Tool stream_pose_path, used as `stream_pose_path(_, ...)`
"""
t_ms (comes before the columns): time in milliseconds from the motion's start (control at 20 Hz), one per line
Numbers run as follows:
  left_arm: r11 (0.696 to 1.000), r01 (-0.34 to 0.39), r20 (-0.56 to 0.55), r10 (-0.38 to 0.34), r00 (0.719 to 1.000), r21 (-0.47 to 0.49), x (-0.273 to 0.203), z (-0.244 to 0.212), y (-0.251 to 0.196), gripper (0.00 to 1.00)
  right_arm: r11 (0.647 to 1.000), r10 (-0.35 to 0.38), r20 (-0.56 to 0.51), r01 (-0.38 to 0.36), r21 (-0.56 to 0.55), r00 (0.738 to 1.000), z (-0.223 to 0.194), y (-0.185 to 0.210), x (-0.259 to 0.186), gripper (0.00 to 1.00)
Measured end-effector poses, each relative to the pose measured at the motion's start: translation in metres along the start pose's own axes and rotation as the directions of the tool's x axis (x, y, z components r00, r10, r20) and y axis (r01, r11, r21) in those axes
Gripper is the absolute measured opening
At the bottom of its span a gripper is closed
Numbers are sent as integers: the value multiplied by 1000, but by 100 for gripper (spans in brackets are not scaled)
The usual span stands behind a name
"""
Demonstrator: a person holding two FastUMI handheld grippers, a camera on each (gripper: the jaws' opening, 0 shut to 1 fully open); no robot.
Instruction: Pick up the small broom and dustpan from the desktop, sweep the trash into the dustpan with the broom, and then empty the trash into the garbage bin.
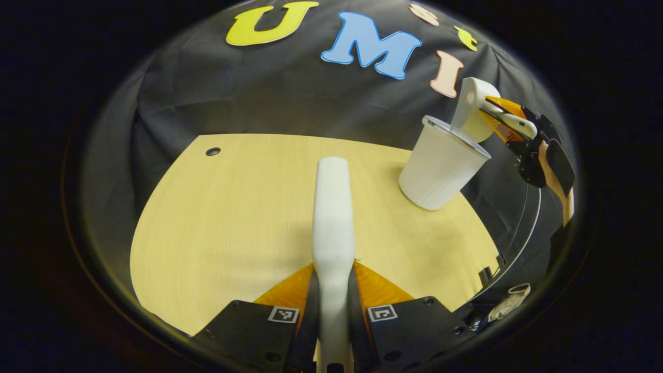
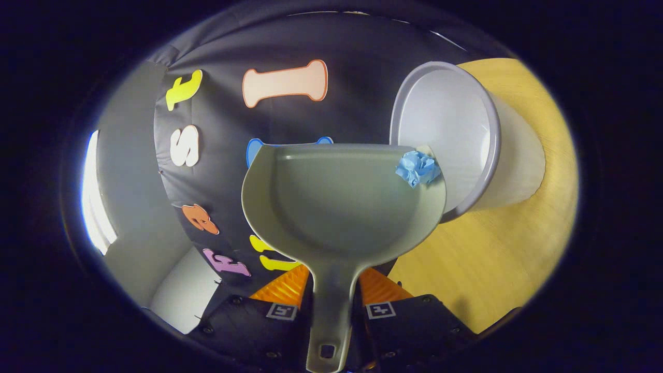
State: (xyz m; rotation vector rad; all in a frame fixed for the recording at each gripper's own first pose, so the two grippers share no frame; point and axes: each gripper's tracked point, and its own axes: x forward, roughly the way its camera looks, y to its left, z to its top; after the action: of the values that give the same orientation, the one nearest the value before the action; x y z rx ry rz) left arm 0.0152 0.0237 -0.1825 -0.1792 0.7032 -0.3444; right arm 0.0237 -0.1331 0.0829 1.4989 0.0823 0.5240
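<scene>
My left gripper is shut on the small white broom, which points forward above the yellow table. At the back right of the left gripper view, the pale dustpan is tipped over the rim of the white garbage bin. My right gripper holds it by the handle. In the right gripper view, the right gripper is shut on the handle of the dustpan. A crumpled blue paper ball lies at the pan's far right corner, right at the open mouth of the bin.
The bin stands near the table's far right edge, close to the black cloth wall. A small dark hole marks the tabletop at the back left. Bare yellow tabletop lies below the bin in the right gripper view.
</scene>
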Motion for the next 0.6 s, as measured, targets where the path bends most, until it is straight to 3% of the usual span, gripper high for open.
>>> stream_pose_path(600,1000,-2,0,2,1000,25,-7,4,-1,34,969,174,18,-175,176,984,-7,24,-2,34)
